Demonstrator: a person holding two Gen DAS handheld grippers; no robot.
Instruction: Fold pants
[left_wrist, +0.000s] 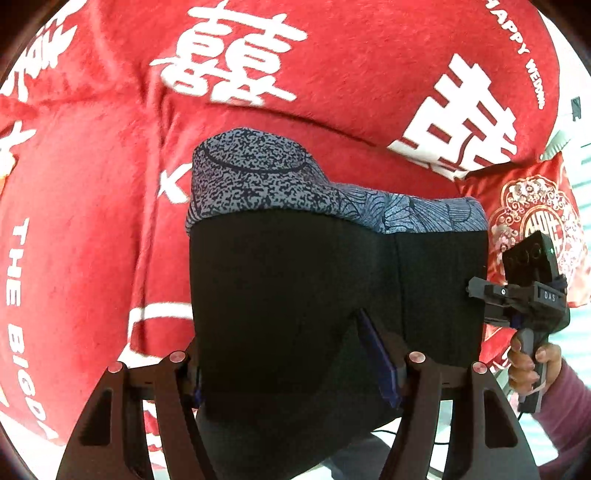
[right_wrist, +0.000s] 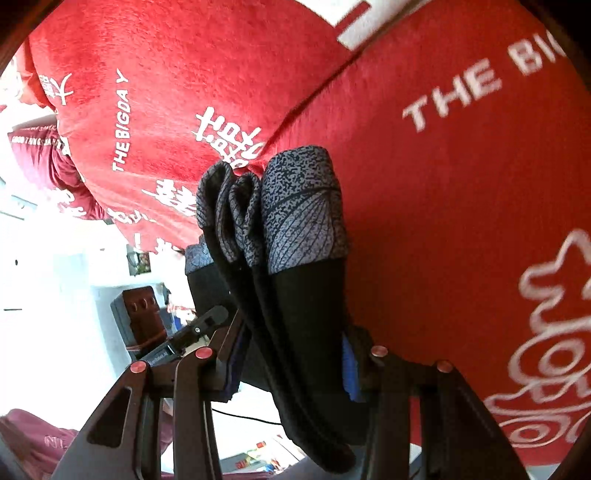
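The pants (left_wrist: 295, 295) are black with a grey-blue patterned band (left_wrist: 258, 184) along the far edge. They are folded into a thick stack over a red blanket (left_wrist: 332, 74). My left gripper (left_wrist: 295, 380) is shut on the near edge of the pants. My right gripper (left_wrist: 476, 291) shows at the stack's right side in the left wrist view. In the right wrist view the right gripper (right_wrist: 291, 373) is shut on several bunched layers of the pants (right_wrist: 295, 314), whose patterned ends (right_wrist: 299, 206) stick up.
The red blanket (right_wrist: 461, 184) with white lettering covers the surface. A red embroidered cushion (left_wrist: 524, 206) lies at the right. A maroon garment (right_wrist: 55, 166) lies past the blanket's edge. The left gripper's body (right_wrist: 140, 325) shows at the left.
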